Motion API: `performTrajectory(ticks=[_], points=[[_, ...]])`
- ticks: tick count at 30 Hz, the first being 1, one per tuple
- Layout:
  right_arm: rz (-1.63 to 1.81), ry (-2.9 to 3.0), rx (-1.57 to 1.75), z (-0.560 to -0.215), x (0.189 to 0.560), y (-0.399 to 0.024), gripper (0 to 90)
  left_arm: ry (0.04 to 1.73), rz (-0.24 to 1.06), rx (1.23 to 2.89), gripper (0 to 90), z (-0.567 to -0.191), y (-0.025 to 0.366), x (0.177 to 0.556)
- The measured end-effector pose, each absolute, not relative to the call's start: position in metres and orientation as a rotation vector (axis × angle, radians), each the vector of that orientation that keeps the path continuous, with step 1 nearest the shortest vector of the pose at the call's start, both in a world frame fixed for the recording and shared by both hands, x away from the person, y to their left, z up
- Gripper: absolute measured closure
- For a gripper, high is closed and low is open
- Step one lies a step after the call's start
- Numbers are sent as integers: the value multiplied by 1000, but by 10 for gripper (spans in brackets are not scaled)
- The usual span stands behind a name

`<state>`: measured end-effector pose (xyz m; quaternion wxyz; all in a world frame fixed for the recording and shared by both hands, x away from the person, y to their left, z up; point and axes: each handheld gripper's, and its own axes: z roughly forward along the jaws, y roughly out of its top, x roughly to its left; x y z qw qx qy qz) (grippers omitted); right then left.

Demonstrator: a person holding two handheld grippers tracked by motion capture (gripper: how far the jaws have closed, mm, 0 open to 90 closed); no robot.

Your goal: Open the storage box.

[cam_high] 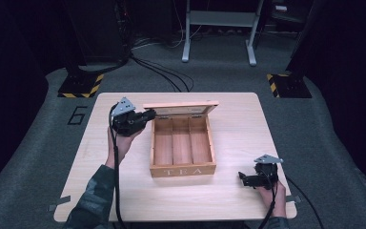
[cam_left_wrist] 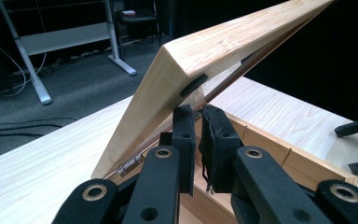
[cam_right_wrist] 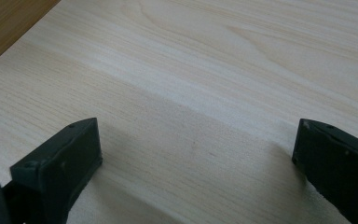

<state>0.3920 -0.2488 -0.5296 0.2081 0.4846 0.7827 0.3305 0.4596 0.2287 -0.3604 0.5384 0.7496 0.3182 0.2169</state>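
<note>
Three empty compartments, lid half up under your left gripper.

Your left gripper (cam_high: 147, 116), jaws clenched together, sits against the left end of the lid (cam_high: 181, 107) of the wooden tea box (cam_high: 182, 169), which stands at the table (cam_high: 238, 200) centre; whether it pinches the edge or just pushes, you cannot tell. Swing the lid steadily about its hinges, never sideways. Your right gripper (cam_high: 242, 177) rests released near the front right corner, ready to steady the box. All three bays hold nothing.

- Left gripper (cam_high: 148, 115): black, wearing a grey three-cornered plate, trailing a black cable; brass-ringed screws showing at six o'clock.
- Right gripper (cam_high: 242, 179): black, matching plate.
- Camouflage sleeve (cam_high: 91, 198) covering the left forearm.
</note>
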Motion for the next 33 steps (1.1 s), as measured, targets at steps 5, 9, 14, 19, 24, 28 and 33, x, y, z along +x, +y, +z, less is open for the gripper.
performTrajectory(ticks=[5,9,14,19,24,28,33], points=[[920,2177,1350,-530,392,-249,6,759,514,1785,834,-360,229,460],[921,2176,1352,-530,392,-249,7,759,510,1783,833,-360,229,460],[921,2175,1353,-530,392,-249,7,761,513,1784,834,-360,229,460],[920,2177,1351,-530,392,-249,7,758,513,1785,837,-360,229,461],[921,2177,1351,-530,392,-249,7,758,515,1785,838,-360,229,461],[920,2178,1349,-530,392,-249,7,759,516,1784,838,-360,229,461],[922,2177,1352,-530,392,-249,7,758,518,1786,838,-360,229,461]])
